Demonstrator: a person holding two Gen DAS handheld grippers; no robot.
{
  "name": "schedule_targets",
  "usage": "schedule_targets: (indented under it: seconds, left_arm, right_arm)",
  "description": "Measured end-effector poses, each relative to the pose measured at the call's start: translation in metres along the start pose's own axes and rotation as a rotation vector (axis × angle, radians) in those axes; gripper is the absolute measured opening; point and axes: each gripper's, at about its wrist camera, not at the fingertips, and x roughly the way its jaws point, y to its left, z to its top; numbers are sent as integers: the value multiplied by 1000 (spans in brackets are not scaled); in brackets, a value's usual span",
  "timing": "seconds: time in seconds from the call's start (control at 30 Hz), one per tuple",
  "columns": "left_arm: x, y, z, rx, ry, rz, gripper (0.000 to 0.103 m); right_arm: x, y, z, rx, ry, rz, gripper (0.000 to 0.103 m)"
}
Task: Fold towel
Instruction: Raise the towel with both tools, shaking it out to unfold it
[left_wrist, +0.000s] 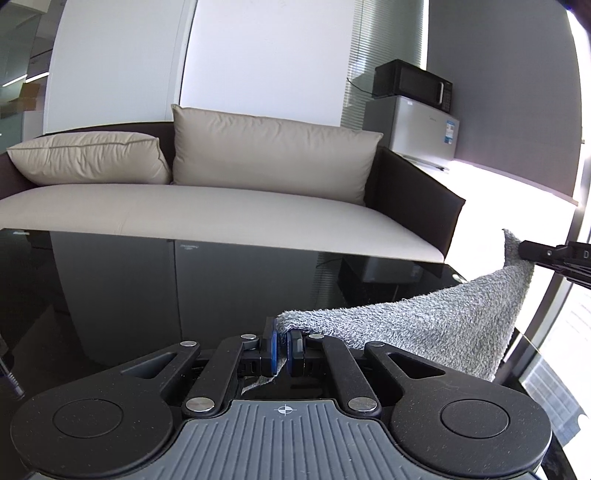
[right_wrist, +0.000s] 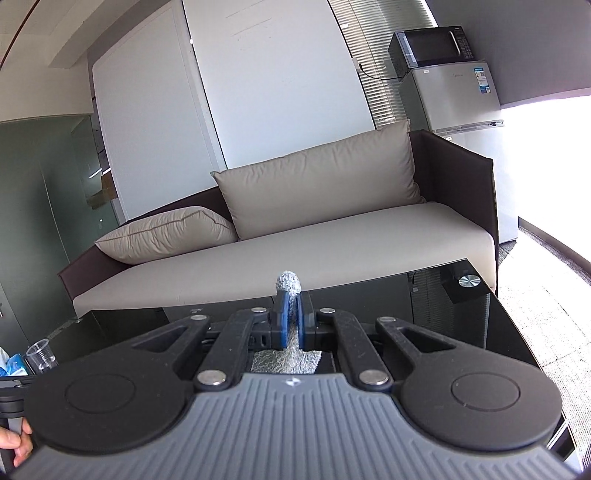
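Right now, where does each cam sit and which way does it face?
Left wrist: sits on the left gripper, low over the black table, faces the sofa; its pads pinch the grey towel, and the right gripper holds the far corner at frame right.
Right wrist: sits on the right gripper, higher, faces the sofa from its right; a towel tuft pokes past its pads; a hand shows bottom left.
Shared: towel, sofa, table, microwave on fridge.
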Motion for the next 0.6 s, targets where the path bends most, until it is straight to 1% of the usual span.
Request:
schedule_targets:
  seconds: [0.23,0.47,0.6]
  left_arm:
    - [-17,-11,27,3,-80,2,4]
    - [-18,-16,42,3,-98,-9,4]
    - [-23,-21,49,16,-115,6,4]
  right_arm:
    - [-17,13,16,-14,-42,38,4]
    - [-26,18,22,-31,-58,49,2]
    - [-30,19,26,-31,-69,51,2]
